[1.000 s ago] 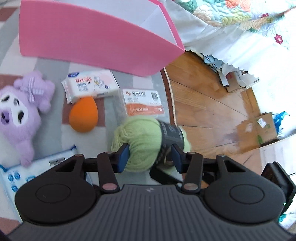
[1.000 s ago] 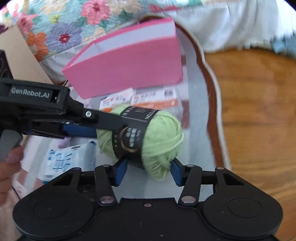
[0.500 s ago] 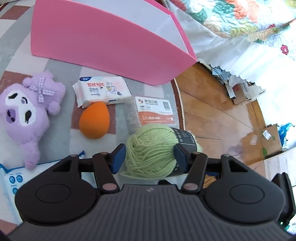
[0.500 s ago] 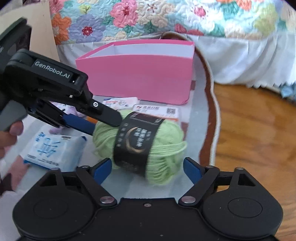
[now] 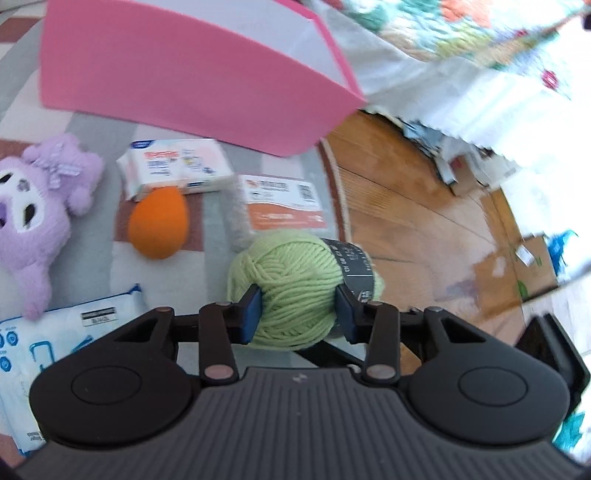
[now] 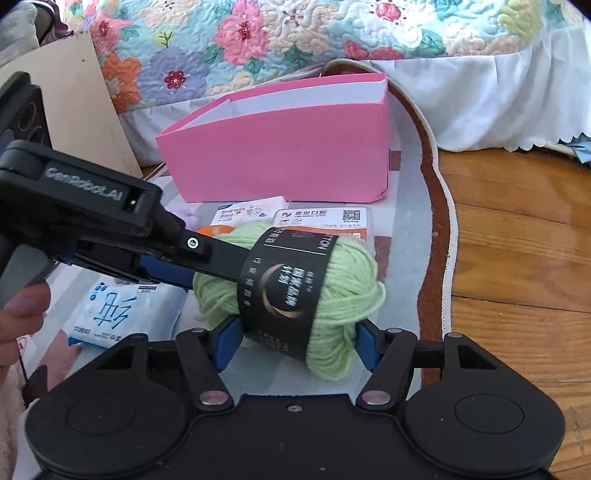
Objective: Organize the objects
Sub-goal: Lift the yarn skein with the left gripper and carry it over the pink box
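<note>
A green yarn ball with a black paper band is held above the rug. My left gripper is shut on the yarn ball, pads pressed into both sides. In the right wrist view the yarn ball sits between the fingers of my right gripper, which also closes on it at the band and the loose end. The left gripper body reaches in from the left. The pink box stands open behind, also in the left wrist view.
On the rug lie a purple plush toy, an orange sponge egg, a tissue pack, a floss box and a blue-white wipes pack. Wooden floor lies right; a flowered bedspread hangs behind.
My right gripper opened wide half a second ago and has closed on the yarn again. The left gripper stays shut on the ball, which has moved toward the pink box.
</note>
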### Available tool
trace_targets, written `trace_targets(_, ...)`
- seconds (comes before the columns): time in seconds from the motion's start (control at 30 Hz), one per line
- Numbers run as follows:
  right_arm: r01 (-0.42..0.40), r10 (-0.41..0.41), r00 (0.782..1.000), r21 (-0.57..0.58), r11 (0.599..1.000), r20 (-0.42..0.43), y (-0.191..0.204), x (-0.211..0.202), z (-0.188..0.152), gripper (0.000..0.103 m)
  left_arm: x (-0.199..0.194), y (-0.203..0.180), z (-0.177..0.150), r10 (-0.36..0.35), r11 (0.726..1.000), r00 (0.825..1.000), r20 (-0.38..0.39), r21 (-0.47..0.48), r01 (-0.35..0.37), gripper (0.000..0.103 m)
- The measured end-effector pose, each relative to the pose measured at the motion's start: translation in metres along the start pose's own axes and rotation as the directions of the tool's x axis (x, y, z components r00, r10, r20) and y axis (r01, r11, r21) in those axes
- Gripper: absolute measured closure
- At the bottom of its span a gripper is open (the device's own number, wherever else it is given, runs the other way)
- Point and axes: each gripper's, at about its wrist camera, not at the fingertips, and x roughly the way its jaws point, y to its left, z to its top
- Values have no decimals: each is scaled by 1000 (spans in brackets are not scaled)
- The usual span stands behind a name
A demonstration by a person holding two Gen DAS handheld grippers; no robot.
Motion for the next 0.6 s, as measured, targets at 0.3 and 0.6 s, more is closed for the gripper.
trace_targets(0.3, -66, 68, 997, 67, 996, -26, -9, -11, 3, 35, -23, -22, 0, -69, 994, 998, 15, 83, 67, 56)
trace_targets(0.6, -15, 15, 1000, -39, 999, -18, 9, -17, 6, 36, -26, -31, -3, -4, 991, 1000, 5, 137, 3, 56)
